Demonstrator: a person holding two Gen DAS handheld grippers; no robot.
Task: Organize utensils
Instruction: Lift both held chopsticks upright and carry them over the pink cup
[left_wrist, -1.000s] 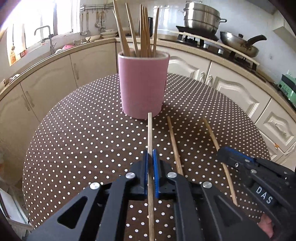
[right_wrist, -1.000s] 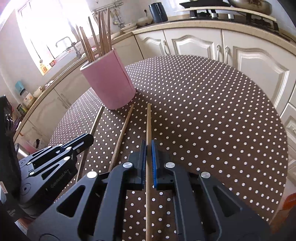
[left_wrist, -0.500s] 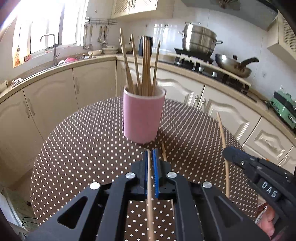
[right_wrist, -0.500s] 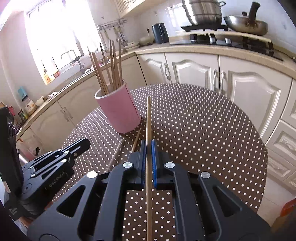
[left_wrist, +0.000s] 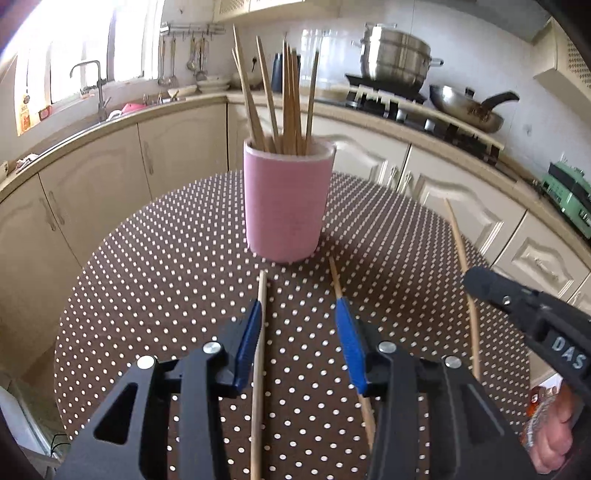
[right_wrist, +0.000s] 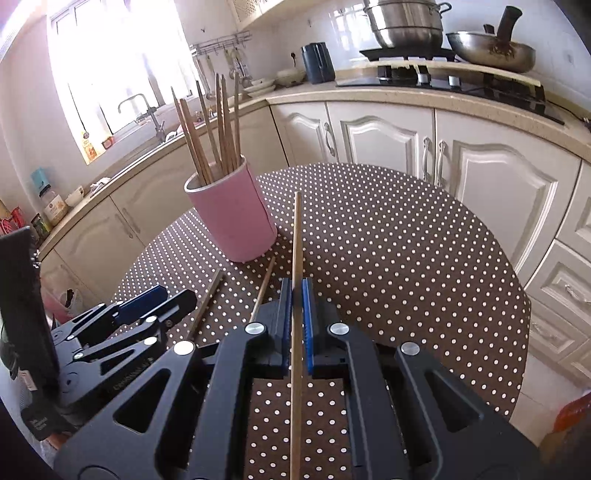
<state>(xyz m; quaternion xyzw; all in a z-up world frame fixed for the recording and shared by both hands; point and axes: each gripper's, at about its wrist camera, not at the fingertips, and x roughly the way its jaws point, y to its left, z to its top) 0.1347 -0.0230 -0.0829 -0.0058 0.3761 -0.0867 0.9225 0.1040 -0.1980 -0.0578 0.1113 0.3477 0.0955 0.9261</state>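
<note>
Right wrist view: chopstick (right_wrist: 296, 295) clamped lengthwise within right hand-held gripper (right_wrist: 296, 295).

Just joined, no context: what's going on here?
A person is sorting chopsticks into the pink cup. The right gripper is shut on one chopstick, lifted off the table. The left gripper has just been opening; its chopstick lies against one pad, released. Another chopstick lies beside it.

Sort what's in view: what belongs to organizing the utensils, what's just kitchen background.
Job:
pink holder
chopstick clamped in right gripper
two loose chopsticks on table
left gripper, jaws just opened

Background:
steamer pot
wok
faucet
</note>
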